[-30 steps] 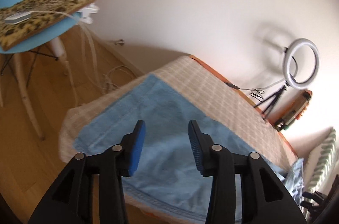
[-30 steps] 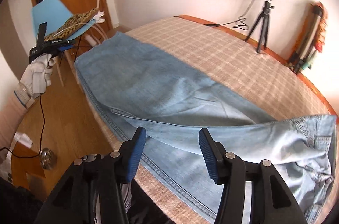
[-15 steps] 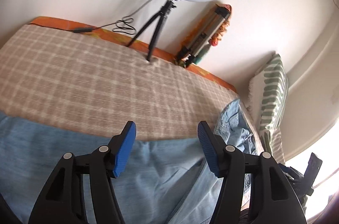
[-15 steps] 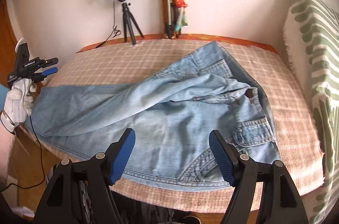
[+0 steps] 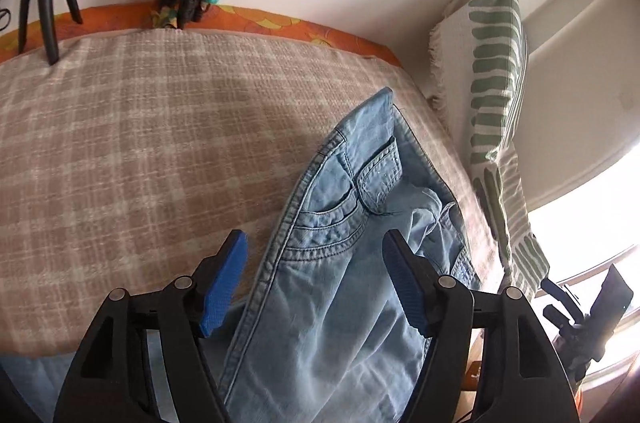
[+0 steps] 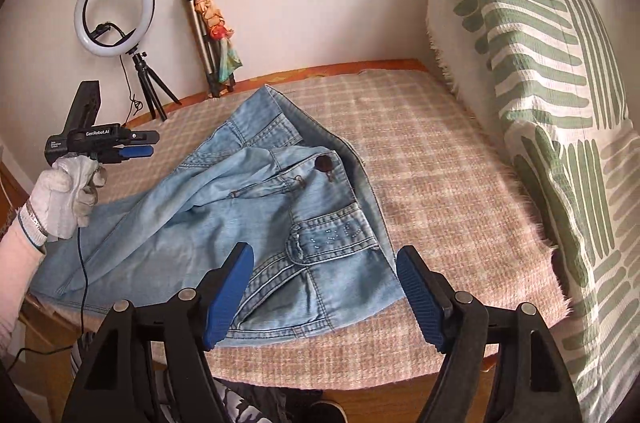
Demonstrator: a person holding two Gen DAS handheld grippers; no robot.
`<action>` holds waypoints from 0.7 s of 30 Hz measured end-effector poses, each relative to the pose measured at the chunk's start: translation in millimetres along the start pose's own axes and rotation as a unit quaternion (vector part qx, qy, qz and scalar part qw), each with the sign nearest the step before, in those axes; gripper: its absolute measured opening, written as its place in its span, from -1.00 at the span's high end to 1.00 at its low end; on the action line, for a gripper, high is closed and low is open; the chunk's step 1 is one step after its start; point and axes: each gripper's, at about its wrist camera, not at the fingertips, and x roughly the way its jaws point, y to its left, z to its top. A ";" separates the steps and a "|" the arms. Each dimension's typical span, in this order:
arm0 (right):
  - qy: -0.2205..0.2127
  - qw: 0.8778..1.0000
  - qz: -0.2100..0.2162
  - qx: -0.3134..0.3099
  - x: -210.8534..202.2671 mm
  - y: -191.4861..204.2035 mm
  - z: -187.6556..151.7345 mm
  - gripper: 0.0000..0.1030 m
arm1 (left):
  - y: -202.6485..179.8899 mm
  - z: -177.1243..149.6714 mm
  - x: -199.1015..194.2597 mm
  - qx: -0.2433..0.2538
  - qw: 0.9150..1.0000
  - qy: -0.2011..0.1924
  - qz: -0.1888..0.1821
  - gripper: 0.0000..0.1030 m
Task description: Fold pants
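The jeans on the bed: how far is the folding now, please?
Done: the jeans lie along the checked blanket, one leg thrown loosely over the other, the waist rumpled. In hand: nothing; the left gripper and the right gripper, jaws just opened wider, hover over the waist end, holding no cloth. Left: smoothing the halves and folding the length.
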 end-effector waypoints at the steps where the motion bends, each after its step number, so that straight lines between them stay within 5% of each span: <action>1: 0.000 1.000 -0.003 0.006 0.8 -7.6 -1.6 -0.49 | 0.5 3.0 10.9 -0.005 1.000 0.007 0.006 -0.36; 5: 0.009 0.999 -0.001 0.037 7.0 -36.1 -14.8 -0.49 | 11.5 8.4 46.5 -0.039 0.998 0.038 0.016 -0.36; 10: 0.022 0.997 0.002 0.075 22.8 -59.1 -37.4 -0.49 | 14.3 3.8 51.9 -0.081 0.996 0.021 -0.042 -0.23; 11: 0.023 0.996 0.003 0.084 25.2 -62.7 -40.9 -0.49 | 9.2 3.4 50.9 -0.070 0.996 0.016 -0.045 -0.15; 13: 0.022 0.995 0.005 0.095 27.8 -66.7 -45.2 -0.49 | -1.3 4.7 51.5 -0.041 0.999 0.014 -0.034 0.59; 21: -0.005 0.996 0.006 0.093 18.1 -63.8 -41.1 -0.49 | -54.9 -6.8 25.5 0.049 0.998 -0.021 -0.033 0.72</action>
